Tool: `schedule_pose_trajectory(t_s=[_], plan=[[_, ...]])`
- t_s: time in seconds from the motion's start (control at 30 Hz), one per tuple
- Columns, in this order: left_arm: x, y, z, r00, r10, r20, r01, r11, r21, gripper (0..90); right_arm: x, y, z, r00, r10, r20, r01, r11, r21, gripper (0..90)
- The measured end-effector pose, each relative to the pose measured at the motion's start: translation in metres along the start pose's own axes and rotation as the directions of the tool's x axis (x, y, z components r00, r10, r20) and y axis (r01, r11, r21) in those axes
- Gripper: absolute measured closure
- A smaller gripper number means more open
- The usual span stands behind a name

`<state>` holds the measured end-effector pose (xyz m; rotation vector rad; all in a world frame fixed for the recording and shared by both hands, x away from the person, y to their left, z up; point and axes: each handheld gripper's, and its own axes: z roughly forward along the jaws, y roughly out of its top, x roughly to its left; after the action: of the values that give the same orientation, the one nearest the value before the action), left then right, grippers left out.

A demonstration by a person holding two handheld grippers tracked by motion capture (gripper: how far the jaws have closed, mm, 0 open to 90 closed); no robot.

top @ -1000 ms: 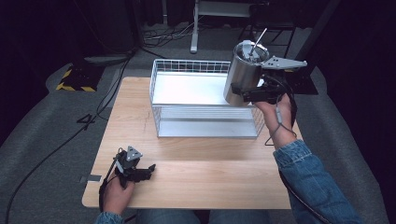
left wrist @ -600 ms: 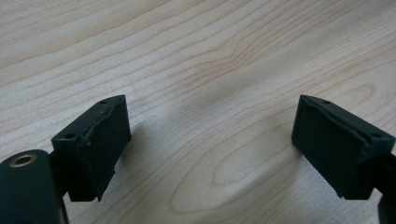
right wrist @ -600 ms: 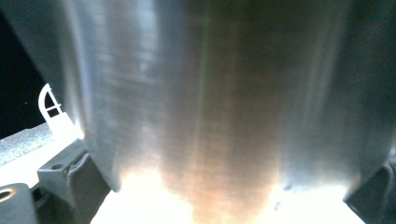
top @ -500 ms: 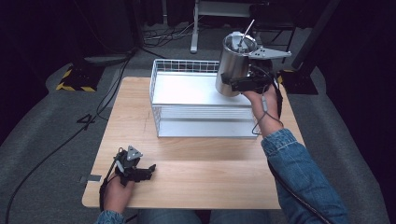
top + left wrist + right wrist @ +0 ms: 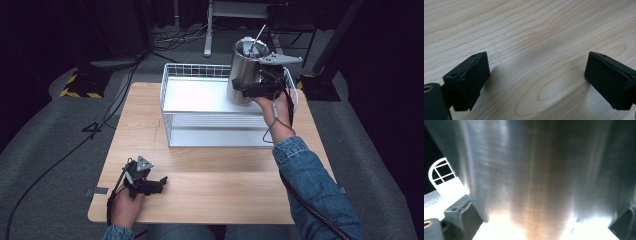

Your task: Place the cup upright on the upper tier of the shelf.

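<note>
Steel canister (image 5: pixel 243 70) upright inside white wire basket (image 5: pixel 172 107).

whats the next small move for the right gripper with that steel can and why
Probably lower it straight down. The right gripper clamps the side of the steel can, which hangs upright over the right end of the wire basket, its base seemingly near the white floor inside but not clearly resting on it. Opening now might drop or tip it. The left gripper lies open on the table, idle.

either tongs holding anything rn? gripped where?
Right tongs hold the steel canister by its lower side wall, over the wire basket. Left tongs are open on bare table, holding nothing.
</note>
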<state>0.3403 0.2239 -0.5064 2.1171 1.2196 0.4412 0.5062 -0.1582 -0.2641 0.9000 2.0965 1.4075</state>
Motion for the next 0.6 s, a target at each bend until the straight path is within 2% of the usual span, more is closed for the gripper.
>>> schedule_pose_trajectory(t_s=[0.17,0.6], plan=[[0.001,0.001,0.0,0.9999,0.013,0.006,-0.013,0.9998,0.015,2.6,-0.002,-0.007,0.005,1.0,0.009,0.0,-0.009,1.0,0.004,3.7],[-0.001,0.001,0.001,1.0,0.004,0.006,-0.004,0.9999,0.017,0.2,-0.005,-0.016,0.011,0.9995,0.032,0.0,-0.032,0.999,0.016,3.3]])
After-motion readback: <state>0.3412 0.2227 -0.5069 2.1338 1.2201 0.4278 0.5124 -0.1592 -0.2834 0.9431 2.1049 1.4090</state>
